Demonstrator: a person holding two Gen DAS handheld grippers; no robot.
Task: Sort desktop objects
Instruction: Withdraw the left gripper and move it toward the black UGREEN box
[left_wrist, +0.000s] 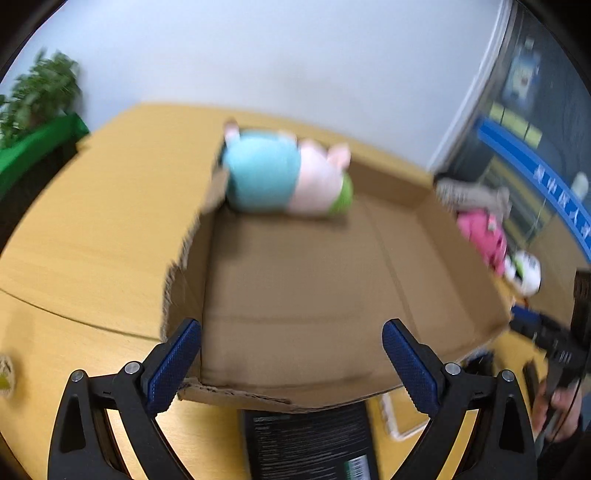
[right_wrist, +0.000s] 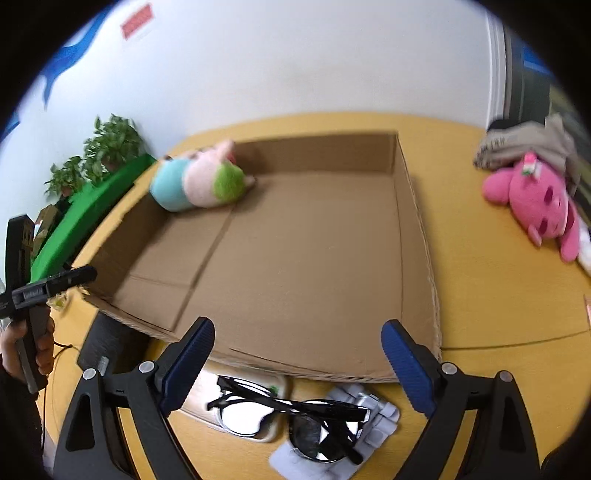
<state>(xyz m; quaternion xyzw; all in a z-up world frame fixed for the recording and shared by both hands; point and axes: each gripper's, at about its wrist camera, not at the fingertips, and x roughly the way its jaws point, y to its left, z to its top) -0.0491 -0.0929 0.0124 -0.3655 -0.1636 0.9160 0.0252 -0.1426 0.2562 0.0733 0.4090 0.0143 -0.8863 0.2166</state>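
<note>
Lying in corrugated cardboard box (right_wrist: 417, 236): fuzzy, seemingly pig-shaped plush (right_wrist: 199, 181).

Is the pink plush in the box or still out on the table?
Out. The pink plush lies on the table, right of the box.

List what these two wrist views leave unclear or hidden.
- Black box, left wrist view: cut off by the bottom edge, label blurred.
- Glasses, right wrist view: what lies beneath them is partly covered.
- Grey bundle behind the pink toy: blurred, unidentifiable.
- Plush in the carton: motion blur hides its face.
</note>
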